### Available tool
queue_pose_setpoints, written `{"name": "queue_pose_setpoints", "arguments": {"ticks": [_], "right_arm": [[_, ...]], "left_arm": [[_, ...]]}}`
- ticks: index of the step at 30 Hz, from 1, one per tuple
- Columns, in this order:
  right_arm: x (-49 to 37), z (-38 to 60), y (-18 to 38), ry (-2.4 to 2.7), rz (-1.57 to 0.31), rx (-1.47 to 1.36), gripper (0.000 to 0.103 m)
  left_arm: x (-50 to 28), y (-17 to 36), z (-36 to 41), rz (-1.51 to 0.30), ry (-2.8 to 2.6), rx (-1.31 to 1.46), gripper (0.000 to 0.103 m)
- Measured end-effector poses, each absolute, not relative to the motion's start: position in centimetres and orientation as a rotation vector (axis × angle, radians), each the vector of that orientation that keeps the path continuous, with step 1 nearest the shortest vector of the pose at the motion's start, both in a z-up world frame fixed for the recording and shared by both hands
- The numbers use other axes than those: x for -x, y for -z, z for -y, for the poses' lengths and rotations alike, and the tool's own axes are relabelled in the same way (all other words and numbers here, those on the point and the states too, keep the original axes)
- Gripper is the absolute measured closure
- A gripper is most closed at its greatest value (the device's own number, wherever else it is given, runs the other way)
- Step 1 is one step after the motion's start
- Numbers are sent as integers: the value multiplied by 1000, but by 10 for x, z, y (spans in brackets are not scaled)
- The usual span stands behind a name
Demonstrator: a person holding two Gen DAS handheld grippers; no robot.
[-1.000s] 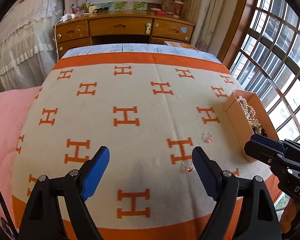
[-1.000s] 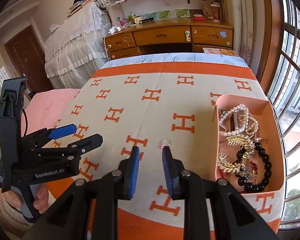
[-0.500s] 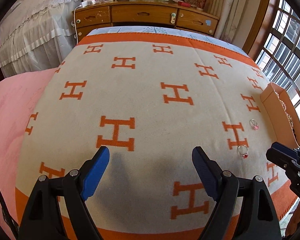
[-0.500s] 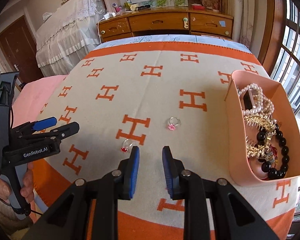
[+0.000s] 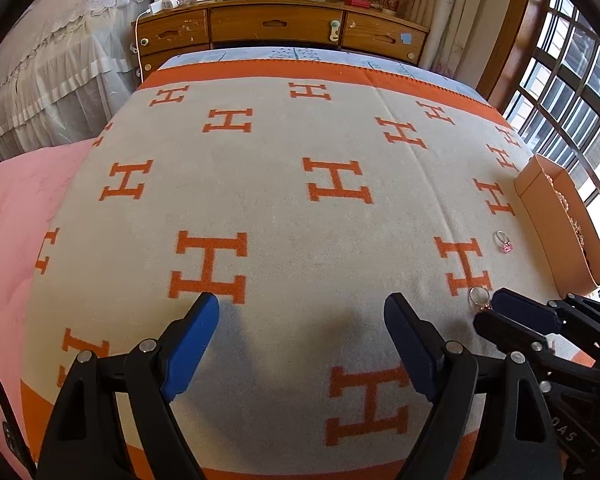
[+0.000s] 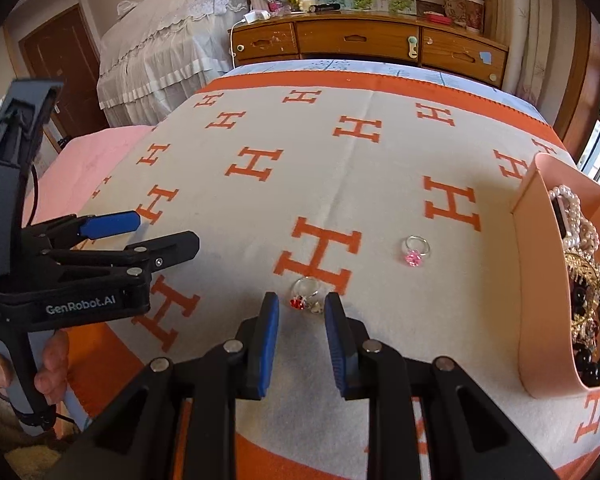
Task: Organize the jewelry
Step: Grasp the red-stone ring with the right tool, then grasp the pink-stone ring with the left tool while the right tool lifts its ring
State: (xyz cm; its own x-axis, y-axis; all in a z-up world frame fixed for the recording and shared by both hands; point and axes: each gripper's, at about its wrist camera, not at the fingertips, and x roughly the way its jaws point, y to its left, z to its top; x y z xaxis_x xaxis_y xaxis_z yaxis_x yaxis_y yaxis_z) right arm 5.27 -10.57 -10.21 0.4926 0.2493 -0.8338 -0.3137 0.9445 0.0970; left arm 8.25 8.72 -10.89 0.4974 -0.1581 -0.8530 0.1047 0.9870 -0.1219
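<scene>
Right gripper [image 6: 302, 304] over red-stone ring [image 6: 305, 293]
Jaws narrowly parted, gripping nothing; ring just beyond fingertips, left of pink box [image 6: 540, 280]; left gripper [image 5: 302, 312] wide open, empty

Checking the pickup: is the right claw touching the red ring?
Apart. Right wrist view shows blanket between the right claw pads and the red ring.

On the blanket [image 6: 340, 184], the right gripper [image 6: 302, 312] hangs with its jaws narrowly apart just before the red-stone ring [image 6: 306, 292], not touching it, while the pink-stone ring [image 6: 415, 250] lies beyond, near the pink box [image 6: 540, 280] of jewelry, and the left gripper [image 6: 152, 230] is well to the left.
</scene>
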Motion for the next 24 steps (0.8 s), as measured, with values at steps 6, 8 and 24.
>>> {"name": "queue_pose_setpoints", "arguments": {"ticks": [6,8,24], "right_arm": [[-45,99,104,-323,-948,178,95],[-42,104,103,-327,-945,173,96],[-13,233,33,-155,-719,-80,96]], "left_arm": [[-85,95,-74,-1017,197,52,20],[-86,91,-65,-1012,222,47,20],[-107,96,68,-1053,418,-79,20]]}}
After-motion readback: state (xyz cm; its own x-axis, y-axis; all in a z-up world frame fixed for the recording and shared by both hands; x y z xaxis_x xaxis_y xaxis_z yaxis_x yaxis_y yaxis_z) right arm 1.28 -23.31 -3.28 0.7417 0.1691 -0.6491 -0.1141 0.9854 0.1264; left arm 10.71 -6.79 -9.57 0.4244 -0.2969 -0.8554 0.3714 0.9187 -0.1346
